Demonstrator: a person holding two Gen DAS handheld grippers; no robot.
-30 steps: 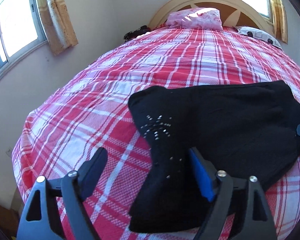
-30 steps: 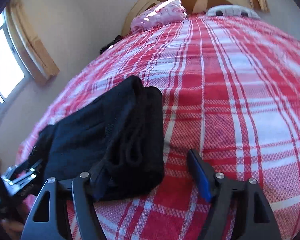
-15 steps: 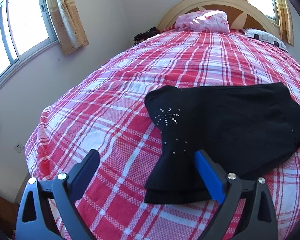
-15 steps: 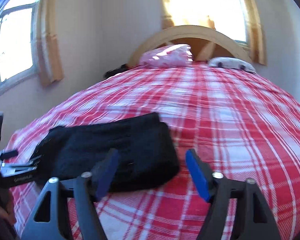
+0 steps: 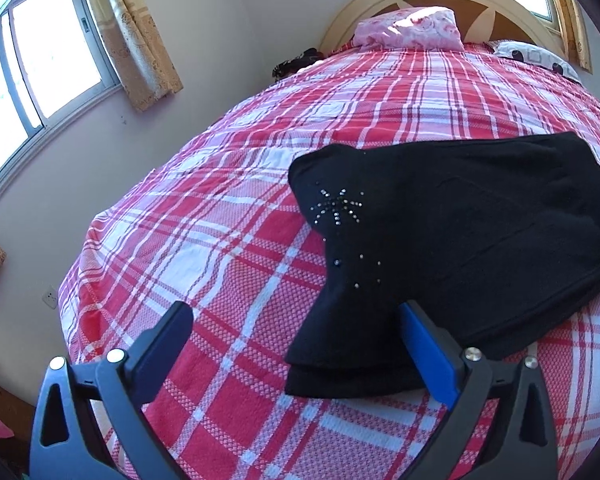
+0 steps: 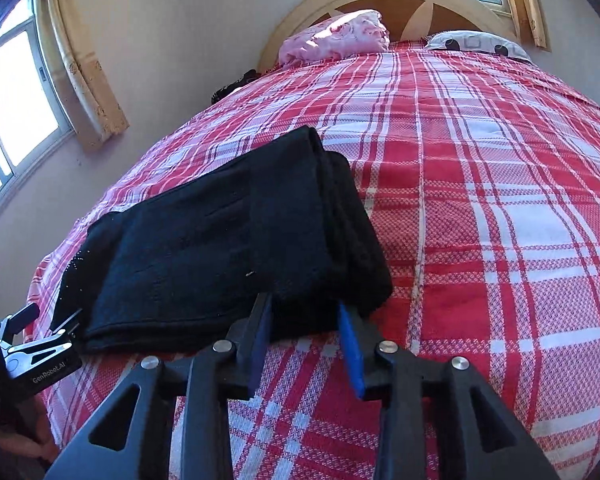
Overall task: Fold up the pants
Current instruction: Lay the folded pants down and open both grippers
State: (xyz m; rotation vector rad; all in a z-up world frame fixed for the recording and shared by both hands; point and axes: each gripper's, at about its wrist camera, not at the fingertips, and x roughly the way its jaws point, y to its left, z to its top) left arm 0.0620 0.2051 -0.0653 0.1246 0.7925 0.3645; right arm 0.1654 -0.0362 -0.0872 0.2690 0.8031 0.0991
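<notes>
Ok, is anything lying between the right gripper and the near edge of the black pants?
Nothing visible: the right gripper sits right at the folded edge of the black pants, jaws just closing around it, only plaid bedspread beneath.

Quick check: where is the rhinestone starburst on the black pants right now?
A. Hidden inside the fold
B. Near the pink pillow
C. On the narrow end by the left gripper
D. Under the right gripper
C: the rhinestone starburst sits on the black pants, just beyond the left gripper.

Sunlit window (image 5: 40, 64), pale wall (image 5: 228, 20), plaid bed (image 5: 220, 240).
</notes>
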